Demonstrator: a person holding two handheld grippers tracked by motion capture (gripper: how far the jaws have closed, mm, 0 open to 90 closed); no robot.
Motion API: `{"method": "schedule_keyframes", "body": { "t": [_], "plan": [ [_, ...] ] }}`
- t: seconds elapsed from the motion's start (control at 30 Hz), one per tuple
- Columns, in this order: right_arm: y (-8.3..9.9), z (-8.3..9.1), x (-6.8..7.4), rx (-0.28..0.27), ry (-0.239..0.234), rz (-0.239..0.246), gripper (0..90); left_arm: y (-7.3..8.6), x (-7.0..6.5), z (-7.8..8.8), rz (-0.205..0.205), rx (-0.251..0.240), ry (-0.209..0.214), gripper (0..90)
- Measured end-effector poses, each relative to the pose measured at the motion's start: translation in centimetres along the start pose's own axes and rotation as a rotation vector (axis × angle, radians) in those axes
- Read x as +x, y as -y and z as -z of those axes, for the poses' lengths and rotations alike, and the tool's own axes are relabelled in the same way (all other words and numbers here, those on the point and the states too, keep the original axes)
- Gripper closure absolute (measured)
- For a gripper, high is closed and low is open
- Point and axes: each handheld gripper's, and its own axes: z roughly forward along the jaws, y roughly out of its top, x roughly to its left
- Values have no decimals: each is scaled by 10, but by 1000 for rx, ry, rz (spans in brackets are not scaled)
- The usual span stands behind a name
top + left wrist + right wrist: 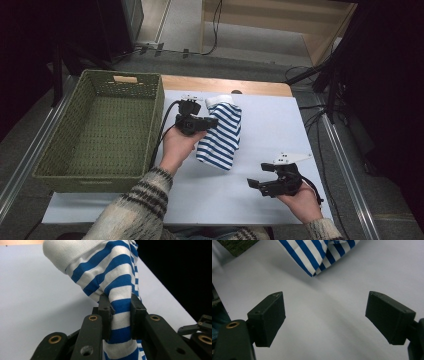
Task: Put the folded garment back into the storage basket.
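Your left gripper (207,121) is clamping the striped cloth (220,137), both jaws pressing a bunched fold of it between them; in the left gripper view the pads (106,315) are squeezing a narrow rope of blue and white fabric (117,290). You are holding that gripper above the white mat (270,130), just beside the basket's right wall, with your left hand (177,145) wrapped under it and the cable trailing back along your wrist.

The cloth is hanging from the grip, with blue and white stripes running across it and a plain white band at its top end. Its lower edge is draping toward the mat near the middle of the table; whether it is touching the mat is hard to tell from above.

Your right gripper (260,181) is sitting wide open, nothing between its jaws, and resting low over the mat at the near right in your right hand (302,200). In the right gripper view a corner of the striped cloth (317,255) is lying well ahead of the spread jaws.

The green woven basket (65,150) is standing at the left of the table, its dark green lining showing across the bottom.
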Motion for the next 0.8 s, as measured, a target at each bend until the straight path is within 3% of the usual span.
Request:
{"method": "schedule_keyframes", "body": {
  "t": [0.37, 0.8],
  "plan": [
    [0, 0, 0, 3, 0, 0, 146, -5, -6, 16, -2, -12, 39, 773],
    [-2, -2, 0, 4, -3, 6, 146, -7, -19, 35, -29, -31, 46, 772]
  ]
}}
